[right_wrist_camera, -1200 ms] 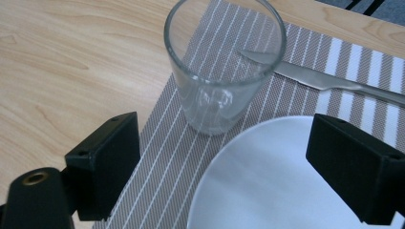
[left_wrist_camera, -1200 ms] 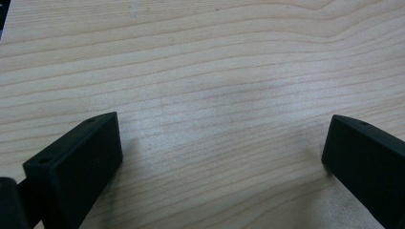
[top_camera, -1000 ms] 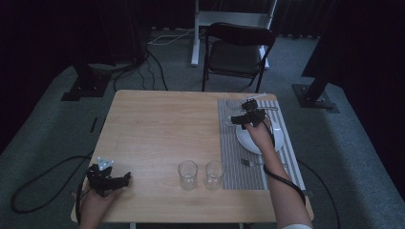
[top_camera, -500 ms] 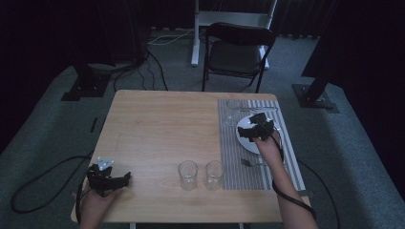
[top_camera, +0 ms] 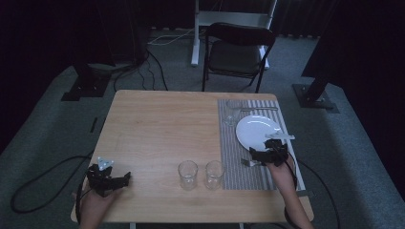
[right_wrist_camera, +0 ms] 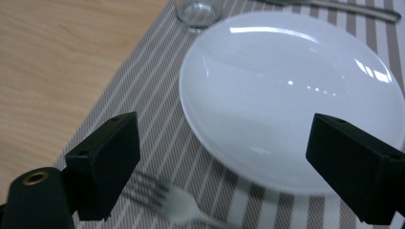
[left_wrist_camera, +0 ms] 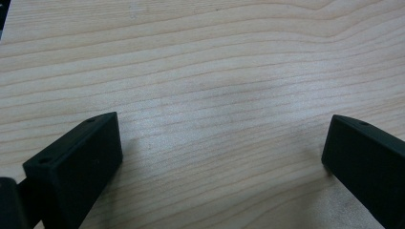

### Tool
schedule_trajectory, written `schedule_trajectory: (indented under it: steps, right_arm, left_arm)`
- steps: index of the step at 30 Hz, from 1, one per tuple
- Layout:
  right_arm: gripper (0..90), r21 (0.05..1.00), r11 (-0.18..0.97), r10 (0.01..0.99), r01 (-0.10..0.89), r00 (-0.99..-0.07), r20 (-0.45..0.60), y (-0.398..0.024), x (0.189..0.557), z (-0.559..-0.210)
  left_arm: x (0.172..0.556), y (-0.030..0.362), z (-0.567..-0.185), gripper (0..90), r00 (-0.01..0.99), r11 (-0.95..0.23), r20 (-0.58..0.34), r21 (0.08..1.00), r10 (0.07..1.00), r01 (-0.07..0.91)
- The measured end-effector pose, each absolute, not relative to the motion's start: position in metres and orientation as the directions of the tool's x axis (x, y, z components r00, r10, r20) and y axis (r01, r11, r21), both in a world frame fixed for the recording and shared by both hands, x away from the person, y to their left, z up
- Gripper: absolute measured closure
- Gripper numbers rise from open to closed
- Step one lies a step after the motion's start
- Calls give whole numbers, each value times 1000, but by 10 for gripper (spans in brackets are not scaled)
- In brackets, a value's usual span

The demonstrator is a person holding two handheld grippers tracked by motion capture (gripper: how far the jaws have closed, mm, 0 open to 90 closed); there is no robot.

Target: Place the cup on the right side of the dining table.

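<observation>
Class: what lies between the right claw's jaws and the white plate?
The fork, its tines on the striped placemat, before the plate, in the right gripper view.

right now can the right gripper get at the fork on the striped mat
Probably yes. The right gripper hangs open just above the fork, whose tines lie between its jaws on the striped mat, with nothing between them.
</observation>
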State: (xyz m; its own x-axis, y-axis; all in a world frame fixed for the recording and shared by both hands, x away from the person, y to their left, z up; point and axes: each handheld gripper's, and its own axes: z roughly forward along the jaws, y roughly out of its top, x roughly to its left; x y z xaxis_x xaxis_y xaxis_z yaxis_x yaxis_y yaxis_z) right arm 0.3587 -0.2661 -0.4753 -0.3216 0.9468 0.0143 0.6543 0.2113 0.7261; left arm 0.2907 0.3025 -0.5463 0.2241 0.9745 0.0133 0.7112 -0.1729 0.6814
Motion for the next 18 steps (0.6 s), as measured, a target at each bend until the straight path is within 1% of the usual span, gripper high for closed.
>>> schedule_trajectory:
  steps: [4, 6, 18]
  right_arm:
    - [110, 727, 197, 951, 658, -308, 22, -273, 347, -481]
    - [110, 717, 207, 953, 665, -302, 4, -277, 336, -488]
    - [110, 697, 174, 962, 695, -273, 32, -299, 296, -514]
  left_arm:
    - [291, 303, -546, 3, 224, -173, 13, 681, 975, 711]
    - [291, 303, -546, 3, 224, -173, 14, 681, 975, 711]
    - [291, 302, -546, 3, 223, -171, 12, 682, 975, 711]
